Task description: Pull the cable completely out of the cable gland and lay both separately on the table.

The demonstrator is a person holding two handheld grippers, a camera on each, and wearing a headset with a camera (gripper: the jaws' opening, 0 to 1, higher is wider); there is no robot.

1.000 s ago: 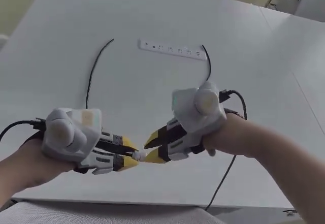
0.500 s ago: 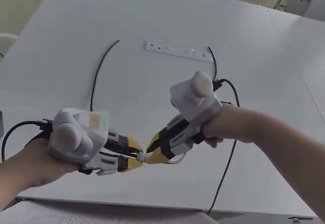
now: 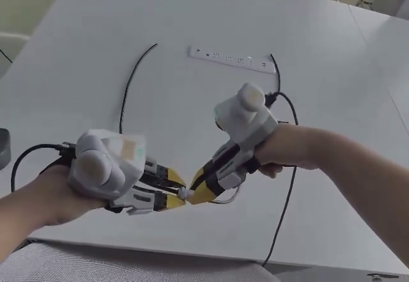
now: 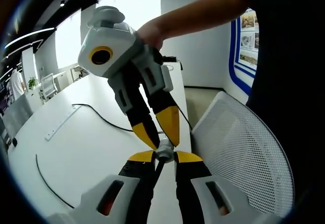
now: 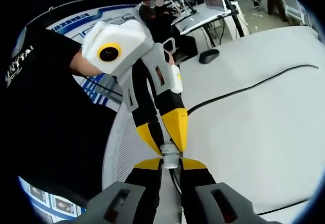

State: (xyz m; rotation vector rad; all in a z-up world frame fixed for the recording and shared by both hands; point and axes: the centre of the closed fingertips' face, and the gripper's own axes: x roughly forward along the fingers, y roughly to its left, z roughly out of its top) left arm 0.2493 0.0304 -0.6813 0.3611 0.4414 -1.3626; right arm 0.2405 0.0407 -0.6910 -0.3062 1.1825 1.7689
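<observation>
The left gripper [image 3: 177,191] stays level, its jaws pinched on the cable gland [image 3: 187,194], which sits at 3 o'clock off its tips. At the gland's other end, the right gripper [image 3: 197,189] has tipped steeper than a second ago. Its body now rises toward 1 o'clock, and its jaws clamp the cable [image 3: 229,197] hard against the gland. The tips are no farther apart, so I judge the cable not yet drawn out. Its slack loops toward 4 o'clock above the table [image 3: 192,116].
</observation>
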